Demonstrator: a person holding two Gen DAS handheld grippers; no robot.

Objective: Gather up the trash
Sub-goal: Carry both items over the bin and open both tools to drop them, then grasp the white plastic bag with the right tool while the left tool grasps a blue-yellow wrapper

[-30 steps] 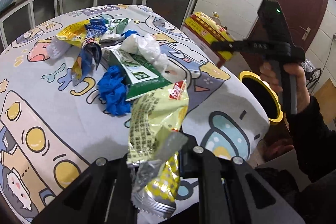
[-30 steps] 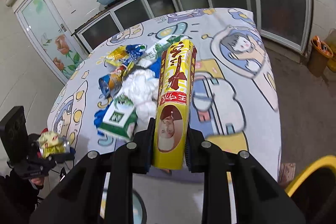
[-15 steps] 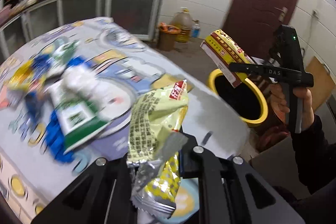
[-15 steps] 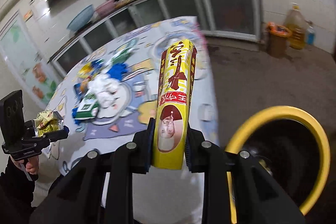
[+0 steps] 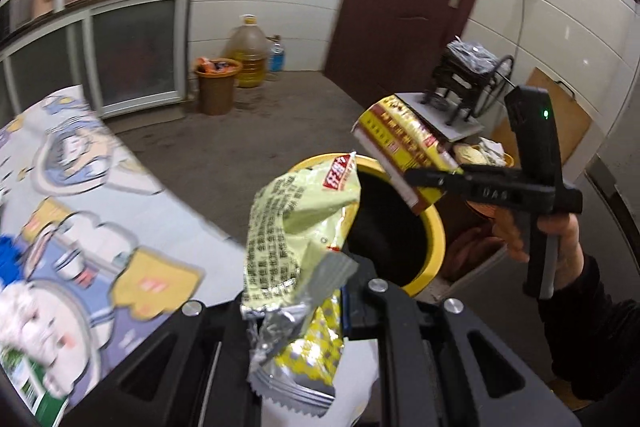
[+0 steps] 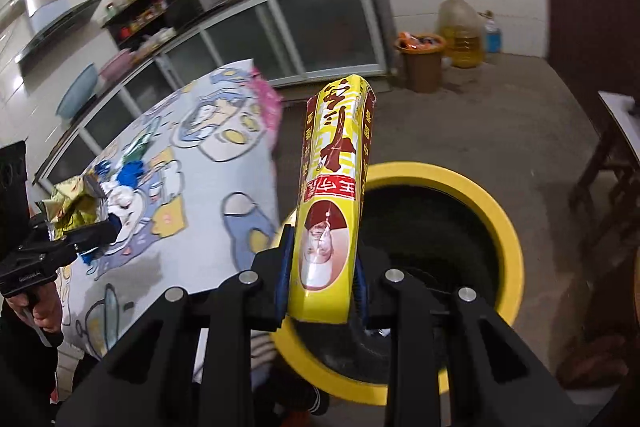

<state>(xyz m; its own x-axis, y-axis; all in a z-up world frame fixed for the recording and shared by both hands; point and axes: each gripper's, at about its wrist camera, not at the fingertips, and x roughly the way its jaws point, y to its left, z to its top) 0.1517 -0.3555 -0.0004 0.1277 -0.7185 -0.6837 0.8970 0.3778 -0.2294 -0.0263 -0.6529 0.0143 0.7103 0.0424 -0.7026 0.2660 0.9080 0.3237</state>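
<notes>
My left gripper is shut on a crumpled pale green and yellow snack wrapper, held at the table's edge just short of the yellow-rimmed trash bin. In the right wrist view my right gripper is shut on a long yellow and red box, which stands over the near rim of the bin. From the left wrist view the right gripper and its box hang above the bin's black opening, held by a hand. The left gripper with its wrapper shows at the far left.
The table with the cartoon cloth still bears a green packet, white tissue and blue scraps. A brown bin and an oil jug stand by the cabinets. A low stand with a machine sits behind the yellow bin.
Both grippers have swung away from the trash pile on the table toward the yellow bin, each keeping its item. The box now hangs over the bin's opening.
</notes>
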